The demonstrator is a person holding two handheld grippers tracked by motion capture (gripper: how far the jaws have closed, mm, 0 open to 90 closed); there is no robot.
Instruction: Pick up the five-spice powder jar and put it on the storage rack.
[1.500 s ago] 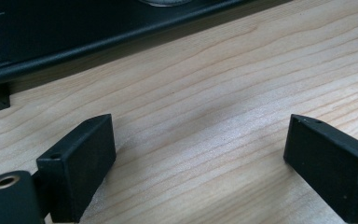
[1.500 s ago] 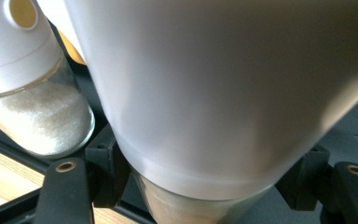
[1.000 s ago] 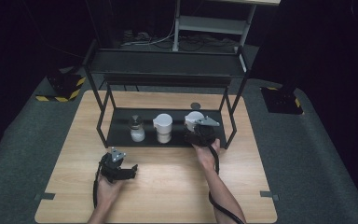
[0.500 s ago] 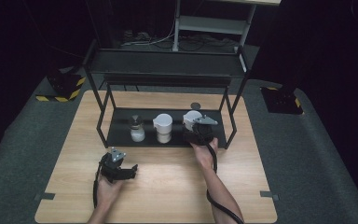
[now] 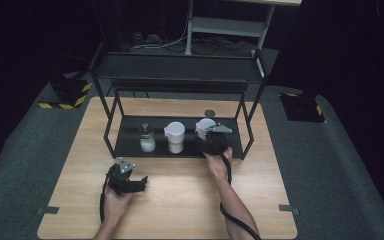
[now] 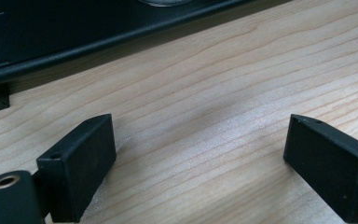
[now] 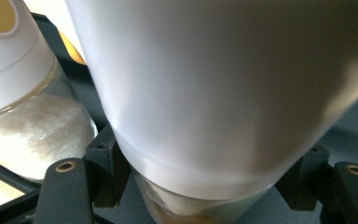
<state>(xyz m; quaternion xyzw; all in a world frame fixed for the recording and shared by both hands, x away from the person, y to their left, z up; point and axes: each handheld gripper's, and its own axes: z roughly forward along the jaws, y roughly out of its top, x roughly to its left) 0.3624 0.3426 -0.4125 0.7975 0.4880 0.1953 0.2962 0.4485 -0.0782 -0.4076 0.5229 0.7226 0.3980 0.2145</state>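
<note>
A: High view, right claw [image 5: 209, 141]?
B: At the rack's [image 5: 130, 145] bottom shelf, right end, on the white-lidded jar [image 5: 204, 126]. Left claw [image 5: 139, 183] sits on the worktop [image 5: 180, 200], well apart.

A: Left gripper view?
B: Jaws spread wide, bare wood btwn them, rack edge beyond.

A: Right gripper view?
B: Right claw [image 7: 205, 186] pinching the jar [image 7: 223, 93] at its base, one jaw each side. Second jar [image 7: 23, 102] just beside.
</note>
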